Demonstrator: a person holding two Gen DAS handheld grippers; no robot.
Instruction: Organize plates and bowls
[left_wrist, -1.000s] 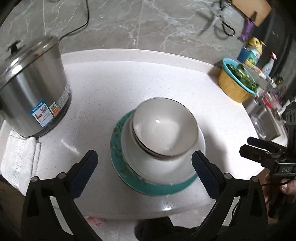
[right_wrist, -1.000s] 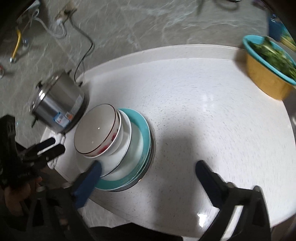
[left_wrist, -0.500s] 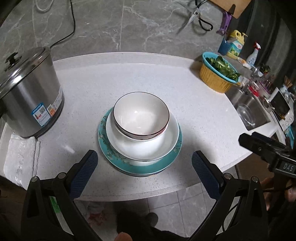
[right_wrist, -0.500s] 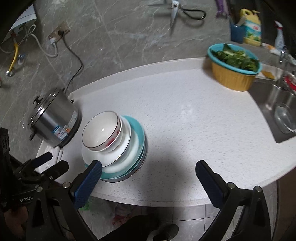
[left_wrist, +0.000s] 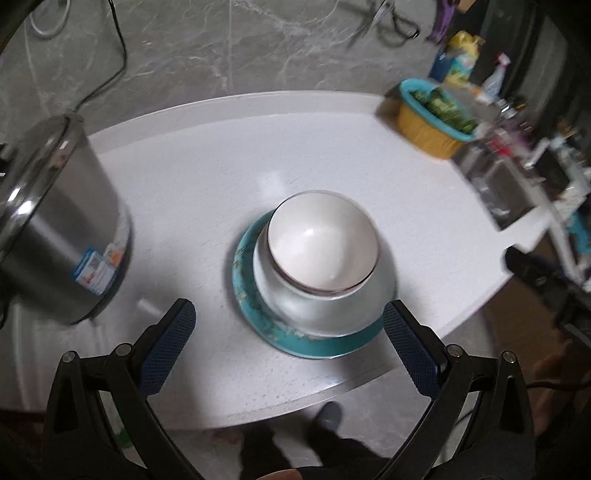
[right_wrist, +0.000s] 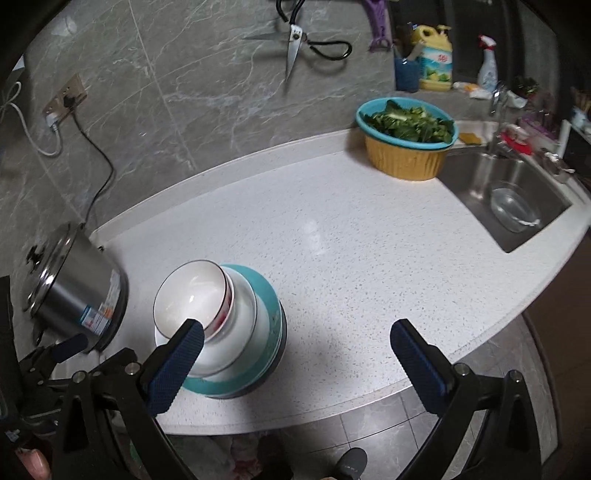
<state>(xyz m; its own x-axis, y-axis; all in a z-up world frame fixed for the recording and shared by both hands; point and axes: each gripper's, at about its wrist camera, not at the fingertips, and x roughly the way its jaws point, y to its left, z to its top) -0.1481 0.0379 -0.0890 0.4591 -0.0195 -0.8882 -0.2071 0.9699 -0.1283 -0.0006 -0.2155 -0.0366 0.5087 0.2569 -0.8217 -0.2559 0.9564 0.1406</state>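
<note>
My left gripper (left_wrist: 284, 325) has its jaws spread wide and empty, and the stack sits dead ahead between them: a small white bowl (left_wrist: 323, 240) nested in a larger white bowl (left_wrist: 317, 306), both on a teal plate (left_wrist: 258, 321). The plate's near rim lies just beyond the jaw tips, so I judge a short push forward would bring the stack into reach. The stack is round, with no long axis to line up on; only the rims matter.

My right gripper (right_wrist: 295, 347) is also spread and holds nothing. From its jaws the stack lies off to the left, partly behind the left fingertip (right_wrist: 184, 343), with bare worktop (right_wrist: 351, 258) straight ahead. So the left side is the better placed of the two.

Outward from the left jaws, the steel pot (left_wrist: 62, 229) stands to the left, near the stack but apart from it. To the right the worktop runs clear as far as the yellow basket of greens (right_wrist: 406, 147) and the sink (right_wrist: 509, 199). The worktop's front edge runs close under both grippers, so room to shift things is forward and right.
</note>
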